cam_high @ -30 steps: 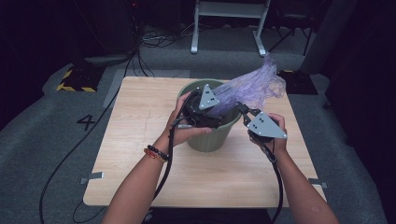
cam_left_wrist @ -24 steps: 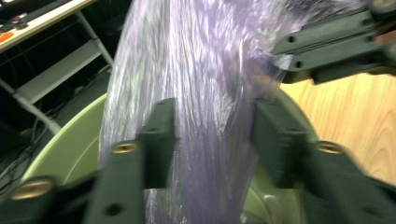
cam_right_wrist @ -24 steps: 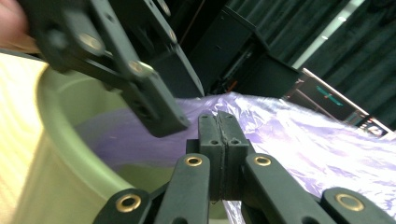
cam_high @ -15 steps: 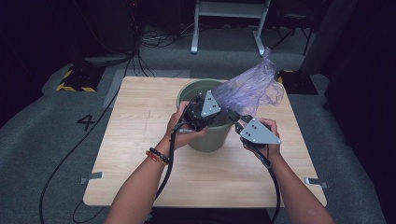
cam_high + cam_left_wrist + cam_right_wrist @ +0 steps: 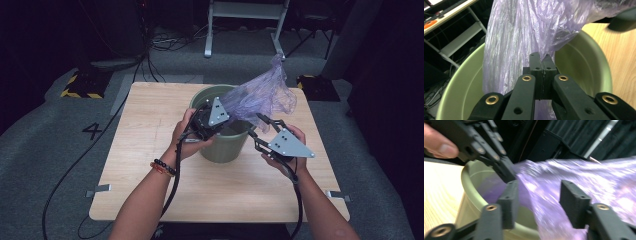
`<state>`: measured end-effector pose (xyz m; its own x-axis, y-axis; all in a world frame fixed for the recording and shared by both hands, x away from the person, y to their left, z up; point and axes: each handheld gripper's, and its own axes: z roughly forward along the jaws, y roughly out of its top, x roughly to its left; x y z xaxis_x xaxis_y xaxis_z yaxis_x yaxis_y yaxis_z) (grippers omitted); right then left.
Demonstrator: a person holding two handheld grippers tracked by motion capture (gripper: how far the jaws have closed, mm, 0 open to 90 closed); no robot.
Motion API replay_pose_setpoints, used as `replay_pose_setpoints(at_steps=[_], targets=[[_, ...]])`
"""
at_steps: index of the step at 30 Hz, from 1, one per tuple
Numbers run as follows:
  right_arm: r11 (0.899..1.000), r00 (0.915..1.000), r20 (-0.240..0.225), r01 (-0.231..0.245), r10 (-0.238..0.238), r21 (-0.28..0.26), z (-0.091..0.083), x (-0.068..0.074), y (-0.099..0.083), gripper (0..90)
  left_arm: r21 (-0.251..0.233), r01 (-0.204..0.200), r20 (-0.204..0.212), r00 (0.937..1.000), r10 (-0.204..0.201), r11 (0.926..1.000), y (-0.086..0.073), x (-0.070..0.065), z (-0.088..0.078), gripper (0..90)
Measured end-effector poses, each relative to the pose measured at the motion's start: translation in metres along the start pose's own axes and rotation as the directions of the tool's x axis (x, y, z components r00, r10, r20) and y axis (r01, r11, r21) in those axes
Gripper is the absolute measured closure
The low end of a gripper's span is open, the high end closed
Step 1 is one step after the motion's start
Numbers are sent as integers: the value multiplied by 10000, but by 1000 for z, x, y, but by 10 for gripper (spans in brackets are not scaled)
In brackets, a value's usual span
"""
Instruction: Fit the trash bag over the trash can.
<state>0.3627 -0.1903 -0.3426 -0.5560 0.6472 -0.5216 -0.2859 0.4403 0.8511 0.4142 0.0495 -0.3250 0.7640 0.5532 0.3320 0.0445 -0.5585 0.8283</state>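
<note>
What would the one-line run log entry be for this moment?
left tool: shut on purple plastic bag | right tool: jaws just opening, bag between, unpressed | green bin: upright on wooden table

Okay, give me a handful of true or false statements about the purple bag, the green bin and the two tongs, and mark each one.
1. The left tongs are shut on the purple plastic bag. True.
2. The green bin lies tipped on its side. False: it stands upright on the wooden table.
3. The right tongs are clamped tight on the bag. False: their jaws have just been opening and stand apart, with the bag's film between them.
4. The bag is fully tucked inside the bin. False: most of it billows up and out over the far right of the rim.
5. The left tongs grip the bag above the bin's opening. True.
</note>
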Motion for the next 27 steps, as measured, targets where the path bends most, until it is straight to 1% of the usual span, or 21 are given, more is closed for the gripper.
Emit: replay_pose_setpoints(at_steps=[2,4,5,6,7,8,9,10,11,12,15,17,18,19,20,21,22,23,24,25,27], targets=[[9998,9994,267,-218,217,45,-6,-6,-2,431,-88,29,-5,10000,-29,10000,-3,1,-2,899],[9979,9976,318,-627,621,172,-11,-15,-6,398,-102,5,9,10000,-5,9999,-6,1,-3,899],[9957,9955,348,-887,878,255,-13,-21,-8,385,-116,11,11,10000,-11,9999,-7,1,-4,899],[9887,9894,317,-1429,1416,445,-13,-31,-14,339,-136,87,34,10000,-86,9999,-10,1,-5,899],[9887,9894,317,-1429,1416,445,-13,-31,-14,339,-136,87,34,10000,-86,9999,-10,1,-5,899],[9825,9843,176,-1764,1757,590,-12,-36,-17,325,-164,88,53,9999,-87,9998,-11,2,-5,899],[9680,9719,-128,-2330,2352,935,-8,-45,-24,289,-150,33,60,10000,-32,9999,-12,2,-5,899],[9680,9719,-128,-2330,2352,935,-8,-45,-24,289,-129,33,87,10000,-32,9999,-12,2,-6,899],[9548,9593,-515,-2696,2776,1252,-1,-51,-31,256,-148,75,133,9999,-73,9999,-13,2,-6,899],[9548,9593,-515,-2696,2776,1252,-1,-51,-31,256,-124,27,122,9999,-26,9999,-14,2,-6,899],[9362,9407,-995,-3041,3243,1760,9,-55,-38,245,-93,36,138,9999,-35,10000,-15,2,-6,898],[9339,9347,-1220,-3106,3340,1772,12,-55,-39,315,-86,5,158,9999,-4,10000,-16,3,-7,898],[9342,9319,-1357,-3121,3364,1727,12,-56,-40,398,-76,22,165,9999,-21,10000,-17,4,-7,898],[9412,9343,-1530,-2983,3219,1585,13,-56,-39,525,-117,107,172,9998,-105,9999,-18,3,-7,898],[9449,9375,-1534,-2899,3124,1522,13,-55,-38,614,-117,107,172,9998,-105,9999,-18,3,-7,898],[9495,9422,-1554,-2739,2968,1528,13,-54,-37,673,-108,62,161,9999,-60,9999,-18,4,-8,898],[9495,9422,-1554,-2739,2968,1528,13,-54,-37,673,-102,-4,140,9999,5,9999,-19,4,-8,898],[9558,9502,-1473,-2532,2747,1495,12,-53,-36,714,-118,92,138,9999,-90,9999,-19,3,-8,898],[9647,9562,-1516,-2335,2505,1216,10,-51,-33,815,-114,89,93,9999,-88,9999,-19,3,-8,896],[9647,9562,-1516,-2335,2505,1216,10,-51,-33,815,-114,89,93,9999,-88,9999,-19,3,-8,893],[9740,9621,-1566,-2141,2233,739,5,-50,-29,899,-153,236,93,9997,-235,9996,-20,3,-7,881]])
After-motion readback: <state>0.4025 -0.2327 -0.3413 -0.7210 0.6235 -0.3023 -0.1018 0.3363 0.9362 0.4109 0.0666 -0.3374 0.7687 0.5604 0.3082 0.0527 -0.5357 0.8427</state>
